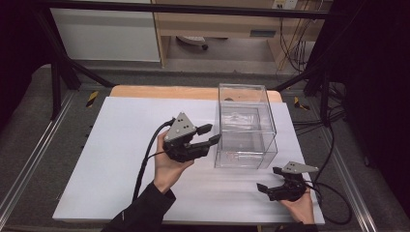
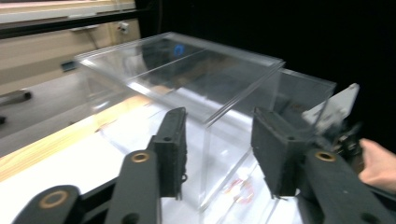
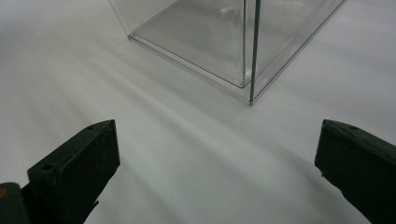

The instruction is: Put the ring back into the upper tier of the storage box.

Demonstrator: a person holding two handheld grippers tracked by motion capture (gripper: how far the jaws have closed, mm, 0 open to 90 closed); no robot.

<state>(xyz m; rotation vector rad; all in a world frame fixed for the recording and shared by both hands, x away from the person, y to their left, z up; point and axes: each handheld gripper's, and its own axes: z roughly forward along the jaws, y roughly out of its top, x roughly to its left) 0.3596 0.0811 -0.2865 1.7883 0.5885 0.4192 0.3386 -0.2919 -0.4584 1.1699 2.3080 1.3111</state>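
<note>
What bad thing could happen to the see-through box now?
The left hand-held gripper is open, right at a corner edge of the clear box. A bump there might slide the box across the white table. If the jaws pinch that thin wall, it could slip or perhaps crack. The right hand-held gripper is open too, apart from the box, so nothing steadies it.

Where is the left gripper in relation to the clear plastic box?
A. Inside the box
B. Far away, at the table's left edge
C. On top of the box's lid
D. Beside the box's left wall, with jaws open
D: the left gripper is raised beside the left wall of the clear box, jaws apart, pointing at the wall.
</note>
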